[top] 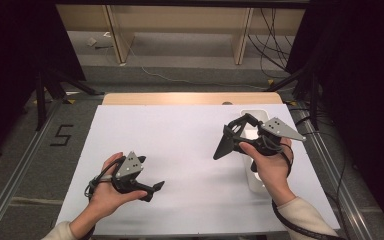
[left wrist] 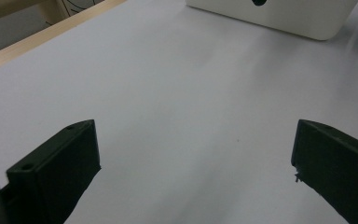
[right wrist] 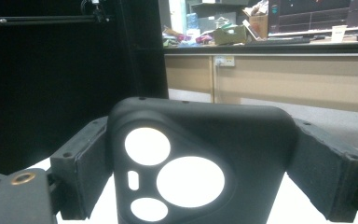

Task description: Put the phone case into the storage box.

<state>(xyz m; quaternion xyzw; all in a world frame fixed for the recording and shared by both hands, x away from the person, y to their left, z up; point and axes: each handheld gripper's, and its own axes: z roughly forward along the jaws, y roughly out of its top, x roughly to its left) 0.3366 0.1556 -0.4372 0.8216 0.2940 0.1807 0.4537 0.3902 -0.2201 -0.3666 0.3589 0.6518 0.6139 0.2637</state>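
White sheet covers the tabletop (top: 180,150); a bare wooden strip shows along its far edge, grey floor with a taped "5" lies at 9 o'clock, and black curtains flank both sides. In the right gripper view the room behind holds a long wooden counter (right wrist: 279,74) cluttered with boxes and monitors. The right tool (top: 228,141), at about 3 o'clock on the sheet, is lifted off the surface and clamps a black phone case (right wrist: 196,168) across its width; its jaws press on both side edges, so the camera cut-outs face the lens and the white sheet shows through them. Judgement: gripping by the edges keeps the soft case from folding and leaves its open face free, probably for fitting onto something or setting it down. A white box (top: 254,180) sits just under and behind the right hand (top: 272,167), near the sheet's 3 o'clock edge; its side with a dark hole shows in the left gripper view (left wrist: 279,16). The left tool (top: 147,190), at about 7 o'clock, rests low over the sheet with jaws spread wide and nothing between them, apparently waiting to assist.
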